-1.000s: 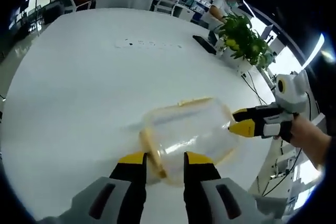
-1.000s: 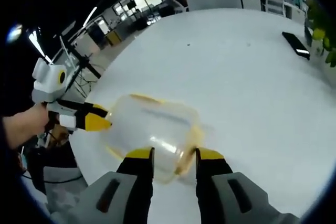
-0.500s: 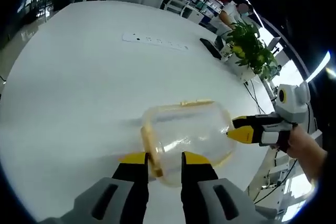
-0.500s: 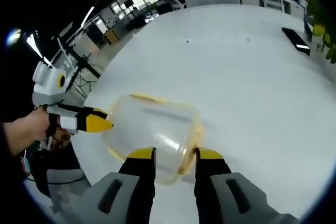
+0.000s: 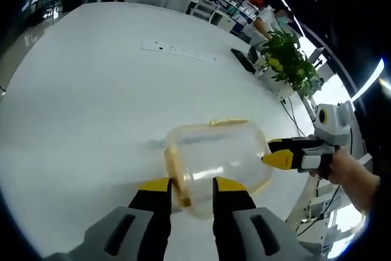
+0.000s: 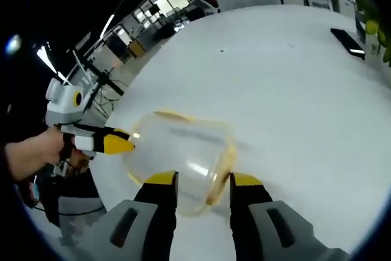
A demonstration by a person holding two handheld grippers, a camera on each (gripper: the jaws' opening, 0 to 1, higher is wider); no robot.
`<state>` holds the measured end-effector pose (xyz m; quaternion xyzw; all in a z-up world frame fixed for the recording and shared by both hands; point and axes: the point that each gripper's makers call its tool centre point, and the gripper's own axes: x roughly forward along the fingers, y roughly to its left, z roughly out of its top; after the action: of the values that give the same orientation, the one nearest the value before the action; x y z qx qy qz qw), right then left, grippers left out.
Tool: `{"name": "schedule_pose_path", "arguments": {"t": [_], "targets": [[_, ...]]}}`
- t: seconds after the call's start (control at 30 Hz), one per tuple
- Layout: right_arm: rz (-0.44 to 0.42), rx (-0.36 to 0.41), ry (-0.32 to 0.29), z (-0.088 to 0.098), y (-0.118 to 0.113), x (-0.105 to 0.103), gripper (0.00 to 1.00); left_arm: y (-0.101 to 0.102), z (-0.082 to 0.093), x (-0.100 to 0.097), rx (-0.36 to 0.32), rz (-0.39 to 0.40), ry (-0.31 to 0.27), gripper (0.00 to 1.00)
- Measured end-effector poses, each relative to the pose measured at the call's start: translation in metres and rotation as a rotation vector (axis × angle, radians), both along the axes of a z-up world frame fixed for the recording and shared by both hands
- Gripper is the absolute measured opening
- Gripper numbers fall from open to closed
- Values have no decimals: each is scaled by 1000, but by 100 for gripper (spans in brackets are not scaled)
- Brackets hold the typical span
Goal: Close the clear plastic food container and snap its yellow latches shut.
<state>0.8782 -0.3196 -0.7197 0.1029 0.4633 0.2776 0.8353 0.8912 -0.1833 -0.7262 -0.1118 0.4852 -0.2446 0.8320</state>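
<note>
We had the lid down on the container [image 5: 217, 157] on the bench [image 5: 91, 90], left gripper [image 5: 190, 189] and right gripper [image 6: 200, 183] jaws parted around opposite ends, grasping nothing; the yellow latches [image 5: 175, 171] looked, to us, not yet snapped.

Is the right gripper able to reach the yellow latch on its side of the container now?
Probably yes: the right gripper is at the container already, the yellow latch near one jaw, nothing between.

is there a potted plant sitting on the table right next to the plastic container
No. The plant stands off past the table's far edge, well away from the container.
</note>
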Motion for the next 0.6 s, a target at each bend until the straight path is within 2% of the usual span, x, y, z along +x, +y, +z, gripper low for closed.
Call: {"name": "schedule_pose_path", "arguments": {"t": [0.07,0.1,0.23,0.27,0.3,0.33,0.37,0.4,0.47,0.5,0.53,0.6], "targets": [[32,-34,-33,0,1,3,36,0,1,1,6,-12,-11,19],[36,-55,-52,2,-1,7,35,1,4,4,38,-70,-59,19],[55,-78,-114,13,-5,16,32,-3,19,8,89,-203,-143,20],[100,-104,-165,19,-6,22,31,-4,23,11,101,-236,-168,19],[112,-111,-176,21,-7,23,28,-9,29,12,100,-277,-198,19],[149,-94,-218,28,-1,27,26,-19,37,12,86,-349,-241,19],[152,-103,-221,30,-2,28,24,-22,39,12,95,-381,-251,19],[161,-116,-240,33,-2,32,24,-26,43,16,131,-421,-291,19],[218,-50,-285,43,13,34,25,-43,50,14,138,-538,-357,20],[267,-3,-304,49,24,32,26,-47,50,11,147,-585,-366,21],[298,-7,-321,51,27,32,26,-57,51,7,141,-653,-395,21],[407,-48,-359,49,35,28,23,-65,50,2,138,-708,-399,21]]}}
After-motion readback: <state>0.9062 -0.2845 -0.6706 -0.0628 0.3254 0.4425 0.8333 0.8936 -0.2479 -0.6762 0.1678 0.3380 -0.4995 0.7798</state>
